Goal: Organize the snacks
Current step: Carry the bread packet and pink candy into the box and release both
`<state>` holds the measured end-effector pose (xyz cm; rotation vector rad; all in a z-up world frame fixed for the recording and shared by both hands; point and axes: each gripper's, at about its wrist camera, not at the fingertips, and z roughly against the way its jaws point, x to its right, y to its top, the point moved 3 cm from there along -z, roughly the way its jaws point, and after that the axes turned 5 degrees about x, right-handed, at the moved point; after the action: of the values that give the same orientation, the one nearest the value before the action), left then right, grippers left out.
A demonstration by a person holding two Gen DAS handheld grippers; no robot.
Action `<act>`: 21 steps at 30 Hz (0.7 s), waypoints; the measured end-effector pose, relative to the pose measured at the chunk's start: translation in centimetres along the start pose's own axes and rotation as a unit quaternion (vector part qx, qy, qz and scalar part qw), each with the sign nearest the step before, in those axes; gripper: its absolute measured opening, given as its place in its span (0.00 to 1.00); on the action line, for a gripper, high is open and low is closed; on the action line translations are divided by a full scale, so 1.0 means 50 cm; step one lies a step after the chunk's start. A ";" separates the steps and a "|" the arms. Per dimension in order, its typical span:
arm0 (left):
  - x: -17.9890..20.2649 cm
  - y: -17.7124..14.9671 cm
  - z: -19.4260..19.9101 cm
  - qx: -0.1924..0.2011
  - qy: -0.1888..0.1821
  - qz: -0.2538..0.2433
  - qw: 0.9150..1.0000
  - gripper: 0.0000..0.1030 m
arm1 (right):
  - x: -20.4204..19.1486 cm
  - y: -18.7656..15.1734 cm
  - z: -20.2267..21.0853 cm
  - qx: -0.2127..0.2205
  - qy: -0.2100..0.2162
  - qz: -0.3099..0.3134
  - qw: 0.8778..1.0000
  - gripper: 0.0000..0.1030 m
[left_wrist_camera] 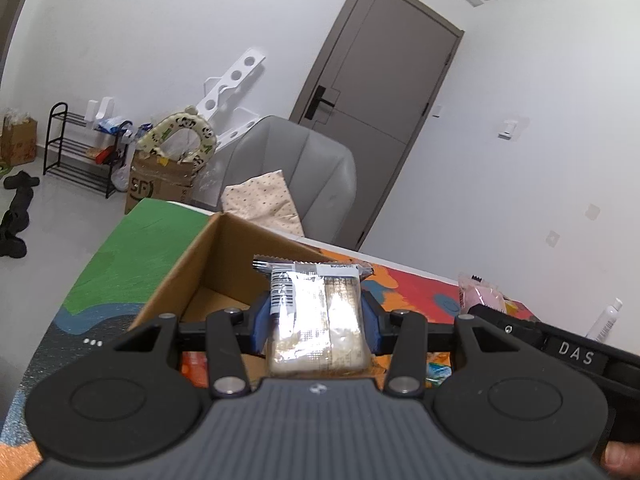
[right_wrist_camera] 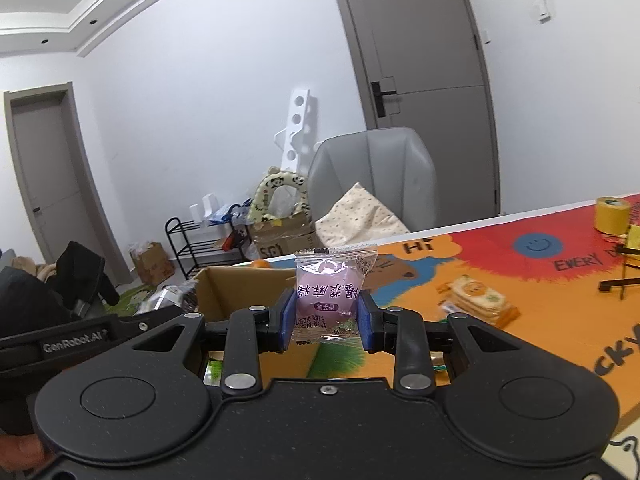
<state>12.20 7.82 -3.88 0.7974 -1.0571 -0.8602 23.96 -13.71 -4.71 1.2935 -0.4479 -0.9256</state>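
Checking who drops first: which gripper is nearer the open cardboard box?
Left. The left gripper, shut on a cracker packet, hangs right at the cardboard box opening. The right gripper, holding a pink candy, sits further off to the box's right.

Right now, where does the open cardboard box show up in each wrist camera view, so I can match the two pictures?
Left wrist view: the cardboard box sits centre-left on the table, just beyond the left tongs, its open top facing up.
Right wrist view: the same box is left of centre, behind and left of the right tongs.
Shared landmark: the grey chair behind the table, in front of the grey door.
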 end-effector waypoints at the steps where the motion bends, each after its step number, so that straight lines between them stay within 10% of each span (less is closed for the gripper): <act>1: -0.006 0.002 -0.002 0.000 0.003 0.003 1.000 0.44 | -0.007 0.000 -0.006 -0.002 0.003 0.002 1.000 0.29; 4: -0.024 0.007 -0.005 0.001 0.009 0.013 1.000 0.48 | -0.030 0.003 -0.024 -0.008 0.011 0.009 1.000 0.29; 8: -0.043 0.015 0.001 0.007 0.002 0.020 1.000 0.78 | -0.062 0.003 -0.044 -0.016 0.024 0.019 0.999 0.29; 21: -0.136 0.037 0.037 0.025 0.046 0.051 0.997 0.83 | -0.151 0.011 -0.106 -0.034 0.059 0.031 0.997 0.29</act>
<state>9.13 14.39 -4.37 0.8096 -1.0325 -0.7061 23.71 -4.51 -4.02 1.2582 -0.3612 -0.8013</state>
